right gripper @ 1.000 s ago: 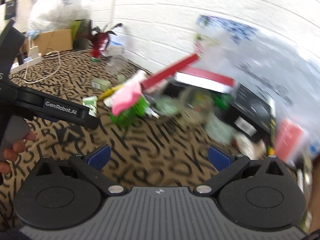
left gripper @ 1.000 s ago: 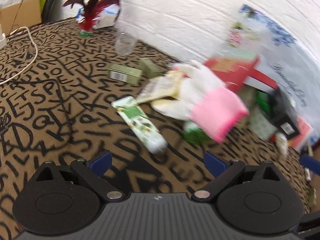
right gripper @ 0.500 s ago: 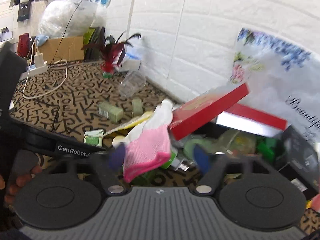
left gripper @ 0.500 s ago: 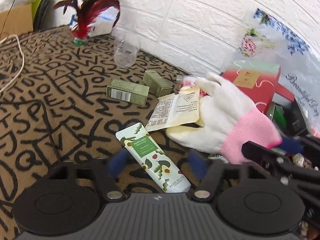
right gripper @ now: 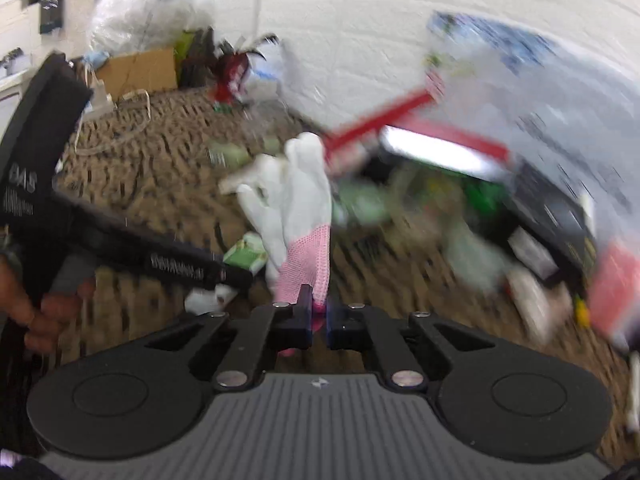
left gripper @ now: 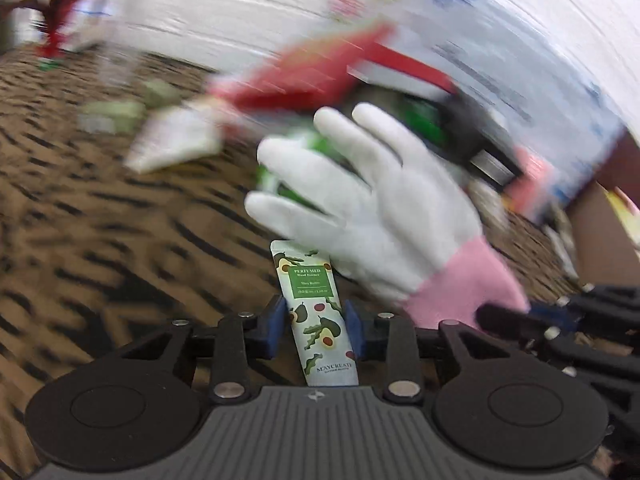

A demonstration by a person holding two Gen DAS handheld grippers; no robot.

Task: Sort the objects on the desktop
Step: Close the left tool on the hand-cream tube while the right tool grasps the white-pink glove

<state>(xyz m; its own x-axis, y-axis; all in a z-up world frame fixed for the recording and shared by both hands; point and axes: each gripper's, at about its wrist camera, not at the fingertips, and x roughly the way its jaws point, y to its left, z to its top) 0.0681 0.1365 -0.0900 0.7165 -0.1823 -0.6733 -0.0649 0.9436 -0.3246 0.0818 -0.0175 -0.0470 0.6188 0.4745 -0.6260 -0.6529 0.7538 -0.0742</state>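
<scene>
My left gripper point(left gripper: 316, 330) is shut on a hand cream tube point(left gripper: 314, 300), white with green avocado print, held between the blue pads above the patterned cloth. My right gripper point(right gripper: 318, 320) is shut on the pink cuff of a white glove point(right gripper: 296, 208), which hangs up and forward from the jaws. The same glove point(left gripper: 384, 216) shows in the left wrist view, just right of the tube, with the right gripper's black frame point(left gripper: 568, 320) at its cuff. The left gripper's body point(right gripper: 120, 240) and the tube point(right gripper: 246, 256) appear at left in the right wrist view.
A red box with open lid point(left gripper: 320, 80) and a pile of green and black packages point(right gripper: 500, 208) lie by the white brick wall. Small green boxes point(left gripper: 116, 112), a white sachet point(left gripper: 176, 140) and a red feather toy point(right gripper: 232, 72) sit further left. Both views are motion-blurred.
Both grippers have closed: the left on the hand cream tube, the right on the glove's pink cuff. Both items have been lifted off the cloth and both views are swinging.
</scene>
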